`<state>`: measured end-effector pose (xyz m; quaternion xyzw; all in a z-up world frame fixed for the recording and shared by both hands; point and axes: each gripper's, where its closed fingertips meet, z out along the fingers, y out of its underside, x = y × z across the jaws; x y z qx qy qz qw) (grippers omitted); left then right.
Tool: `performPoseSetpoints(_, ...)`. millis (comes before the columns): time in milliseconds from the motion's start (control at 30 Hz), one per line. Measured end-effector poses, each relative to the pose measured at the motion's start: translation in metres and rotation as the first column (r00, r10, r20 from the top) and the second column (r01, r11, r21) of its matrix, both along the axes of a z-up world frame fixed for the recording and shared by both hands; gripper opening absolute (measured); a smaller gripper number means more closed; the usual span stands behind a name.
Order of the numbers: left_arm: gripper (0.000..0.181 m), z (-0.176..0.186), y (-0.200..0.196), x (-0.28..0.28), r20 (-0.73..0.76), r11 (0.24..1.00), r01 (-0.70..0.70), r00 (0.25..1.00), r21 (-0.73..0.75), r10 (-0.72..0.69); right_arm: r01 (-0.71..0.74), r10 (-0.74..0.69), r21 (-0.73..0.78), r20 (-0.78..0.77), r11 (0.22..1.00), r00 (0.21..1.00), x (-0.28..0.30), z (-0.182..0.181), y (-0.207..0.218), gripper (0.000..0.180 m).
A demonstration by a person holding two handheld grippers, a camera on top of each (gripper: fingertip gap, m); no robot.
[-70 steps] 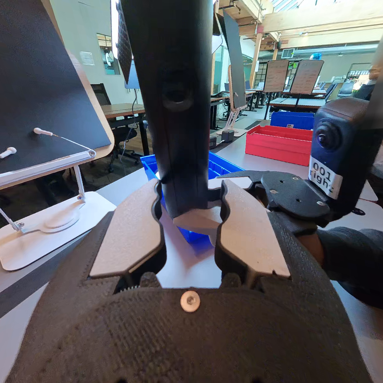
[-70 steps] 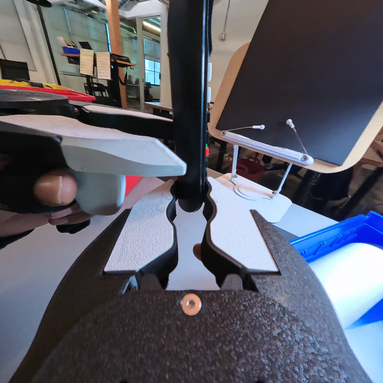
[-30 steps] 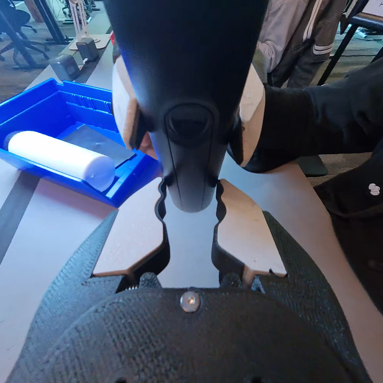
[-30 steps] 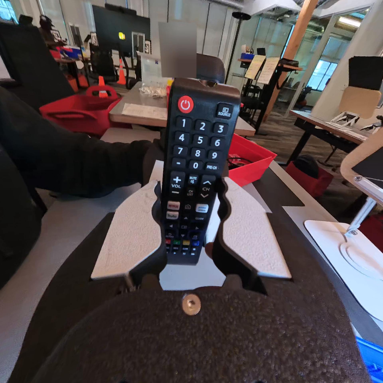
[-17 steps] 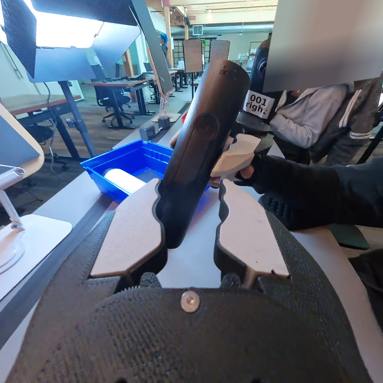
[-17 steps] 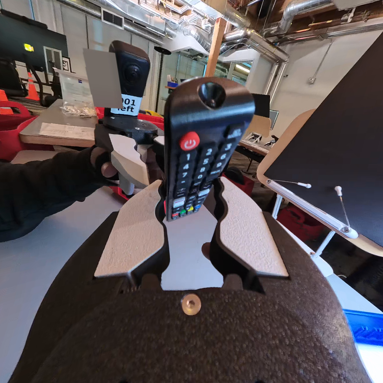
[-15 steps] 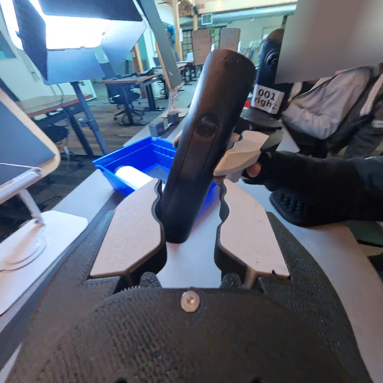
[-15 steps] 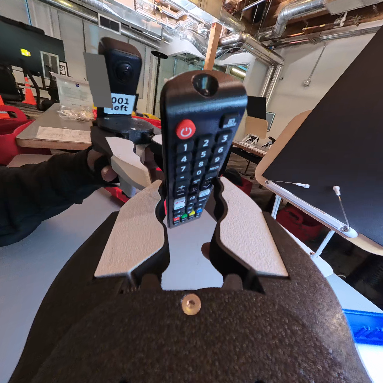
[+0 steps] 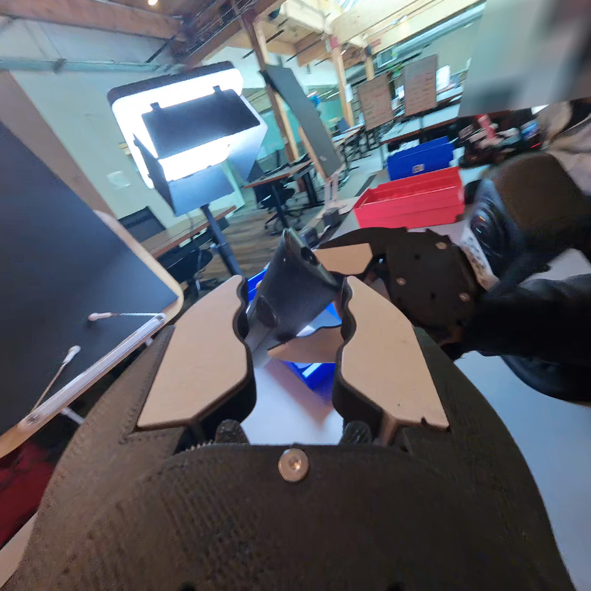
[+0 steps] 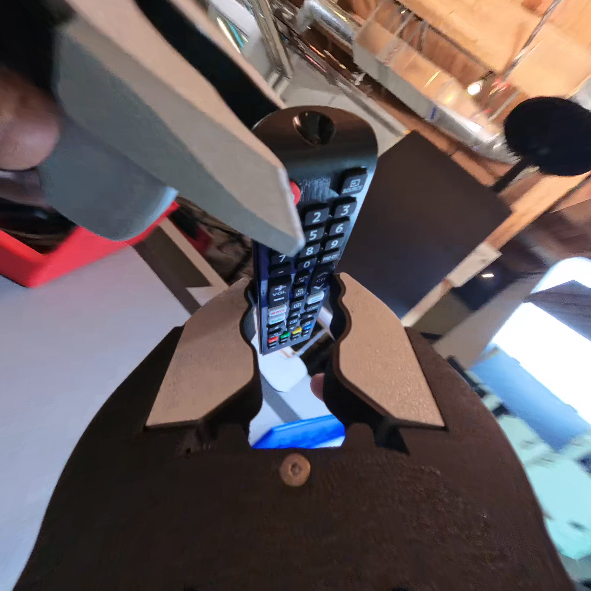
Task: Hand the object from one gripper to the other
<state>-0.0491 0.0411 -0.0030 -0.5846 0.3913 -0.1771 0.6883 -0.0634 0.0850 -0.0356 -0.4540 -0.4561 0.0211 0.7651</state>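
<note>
Here, slim black plastic remote [image 10: 299, 303] clenched in right gripper [image 10: 292, 281] jaws; left gripper [image 9: 294, 283] jaws' grip unclear.

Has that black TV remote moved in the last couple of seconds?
Yes. The remote now leans left, lower against the blue bin, in the left wrist view.

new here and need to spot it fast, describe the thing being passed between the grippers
Look between the right gripper fingers, where a long black plastic remote control stands on end. The left gripper reaches around it. Its numbered keys and red button set it apart.
</note>
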Motion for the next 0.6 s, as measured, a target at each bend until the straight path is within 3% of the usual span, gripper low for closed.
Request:
performPoseSetpoints(67,0.054,-0.005,0.006,-0.001,-0.053,0.997,-0.078,0.996,0.010,0.078,0.112,-0.119,0.134,0.045,0.985,0.992,0.004,0.003,0.003,0.044)
performPoseSetpoints(133,0.037,-0.012,0.009,-0.002,-0.104,0.993,-0.110,0.988,0.030,0.112,0.201,-0.223,0.227,0.077,0.953,0.972,0.010,0.005,0.009,0.044)
performPoseSetpoints(233,0.032,-0.011,0.013,-0.008,-0.060,0.994,-0.104,0.993,0.022,0.105,0.216,-0.246,0.283,0.072,0.934,0.967,0.013,0.009,0.009,0.044)
performPoseSetpoints(333,0.031,-0.001,0.012,-0.016,0.095,0.999,-0.002,0.995,-0.035,0.005,0.134,-0.145,0.193,0.042,0.972,0.989,0.011,0.015,0.004,0.046)
performPoseSetpoints(433,0.029,0.014,0.015,-0.037,0.275,0.996,0.070,0.960,-0.053,-0.053,0.014,-0.014,0.003,-0.089,1.000,0.996,0.019,0.031,0.001,0.057)
performPoseSetpoints(533,0.025,0.034,0.015,-0.065,0.454,0.991,0.126,0.886,-0.038,-0.095,-0.163,0.106,-0.130,-0.363,0.978,0.926,0.043,0.060,-0.002,0.054)
performPoseSetpoints(600,0.024,0.043,0.014,-0.079,0.543,0.987,0.157,0.832,-0.030,-0.115,-0.301,0.137,-0.245,-0.518,0.922,0.844,0.054,0.063,0.007,0.053)
